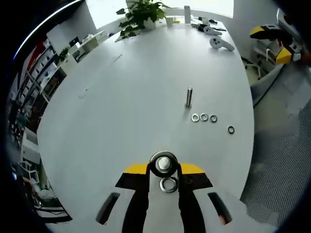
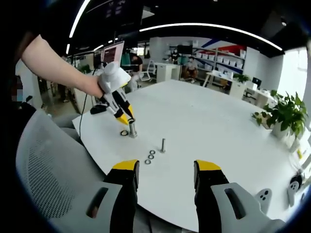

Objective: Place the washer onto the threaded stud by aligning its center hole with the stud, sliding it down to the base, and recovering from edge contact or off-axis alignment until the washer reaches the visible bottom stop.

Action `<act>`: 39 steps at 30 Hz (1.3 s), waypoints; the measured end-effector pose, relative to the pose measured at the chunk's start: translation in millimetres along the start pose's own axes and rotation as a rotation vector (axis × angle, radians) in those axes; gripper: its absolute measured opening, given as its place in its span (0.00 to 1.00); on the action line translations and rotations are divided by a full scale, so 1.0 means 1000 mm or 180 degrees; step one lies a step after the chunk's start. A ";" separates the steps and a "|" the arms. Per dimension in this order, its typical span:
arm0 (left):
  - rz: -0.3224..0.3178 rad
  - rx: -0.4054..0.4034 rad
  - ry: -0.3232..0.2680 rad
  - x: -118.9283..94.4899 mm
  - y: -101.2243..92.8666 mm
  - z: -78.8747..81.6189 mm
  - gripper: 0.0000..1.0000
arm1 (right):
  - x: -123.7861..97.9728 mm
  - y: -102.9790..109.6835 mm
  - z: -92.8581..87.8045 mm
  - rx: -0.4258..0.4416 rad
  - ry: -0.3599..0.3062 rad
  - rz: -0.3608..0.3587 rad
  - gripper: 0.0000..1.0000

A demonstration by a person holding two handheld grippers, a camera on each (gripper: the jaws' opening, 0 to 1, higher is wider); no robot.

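The stud [image 1: 189, 97] stands straight up on the white table [image 1: 121, 111], and in the left gripper view it sits toward 1 o'clock from the left gripper [image 1: 164, 165], a good way off. That is the way the washer must travel. The left gripper's jaws are closed together at the tips, and a metal ring shows right there with a second washer [image 1: 168, 184] just below it. I think the gripper holds the ring, but I cannot tell for sure from this angle. In the right gripper view the left gripper [image 2: 130, 130] points down at the table with a washer lying beside its tip, at about 9 o'clock from the stud [image 2: 163, 144]. The right gripper [image 2: 166, 174] has its jaws wide apart and holds nothing. The stud lies straight ahead at 12 o'clock, so this hand looks a bit nearer. Three silver washers [image 1: 204, 117] lie in a row just by the stud's foot, and a dark ring [image 1: 231, 129] sits a little apart. The stud is thin, grey and shiny.
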State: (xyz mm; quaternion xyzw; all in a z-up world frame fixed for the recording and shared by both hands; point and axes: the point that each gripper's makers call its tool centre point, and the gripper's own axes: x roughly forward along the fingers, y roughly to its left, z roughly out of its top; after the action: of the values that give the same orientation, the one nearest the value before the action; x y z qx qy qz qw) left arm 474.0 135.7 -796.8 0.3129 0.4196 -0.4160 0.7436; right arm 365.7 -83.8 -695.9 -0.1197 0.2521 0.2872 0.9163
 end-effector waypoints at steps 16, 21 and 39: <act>-0.0028 0.0048 0.0071 0.011 -0.003 -0.004 0.21 | 0.001 0.000 -0.002 0.0009 0.0027 0.0008 0.47; -0.0041 0.0147 0.0103 0.012 -0.004 -0.009 0.18 | 0.000 0.000 -0.001 0.0014 0.0020 0.0004 0.47; -0.0060 -0.0151 0.0119 0.007 -0.003 -0.037 0.20 | 0.002 0.002 -0.003 -0.0007 0.0062 0.0034 0.47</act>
State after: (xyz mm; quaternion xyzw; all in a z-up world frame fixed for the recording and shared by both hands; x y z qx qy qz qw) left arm 460.4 162.2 -820.2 0.2989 0.4462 -0.4070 0.7389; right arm 364.5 -82.4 -700.0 -0.1221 0.2612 0.2912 0.9122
